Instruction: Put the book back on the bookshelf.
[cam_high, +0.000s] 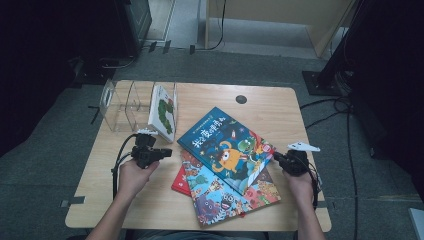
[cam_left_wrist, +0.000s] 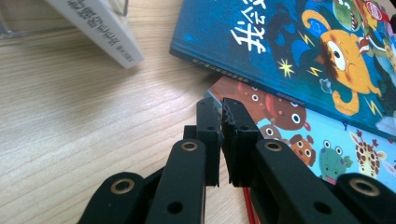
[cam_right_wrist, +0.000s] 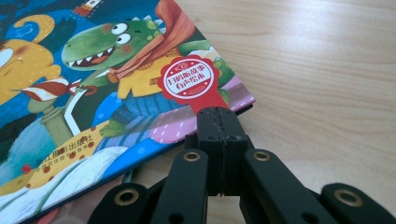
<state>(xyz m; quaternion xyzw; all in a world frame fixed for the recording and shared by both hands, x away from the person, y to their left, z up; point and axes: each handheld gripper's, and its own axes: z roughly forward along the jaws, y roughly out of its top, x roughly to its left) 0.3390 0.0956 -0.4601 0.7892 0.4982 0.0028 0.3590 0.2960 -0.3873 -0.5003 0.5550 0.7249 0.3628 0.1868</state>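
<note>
Blue picture book (cam_high: 227, 148) is our landmark, and it lies flat on top of a small pile in the middle of the wooden table (cam_high: 280, 112). Nearest to us, under the blue book and on its near side, we see a colourful monster book (cam_high: 225, 192), and a red book (cam_high: 180, 182) shows its corner at the near-left of the pile. At the left of the blue book our left gripper (cam_high: 167, 151) points to its left edge; in the left gripper view the jaws are almost pressed together with a thin slit between them, nothing is inside, and the tips are just beside the corner of the colourful book. At the right of the blue book our right gripper (cam_high: 276, 156) is very near its right corner; in the right gripper view the jaws are fully clenched on nothing, just before that corner. Farther, behind-left of the blue book, a white book (cam_high: 164, 112) leans in a clear rack (cam_high: 120, 102)
</note>
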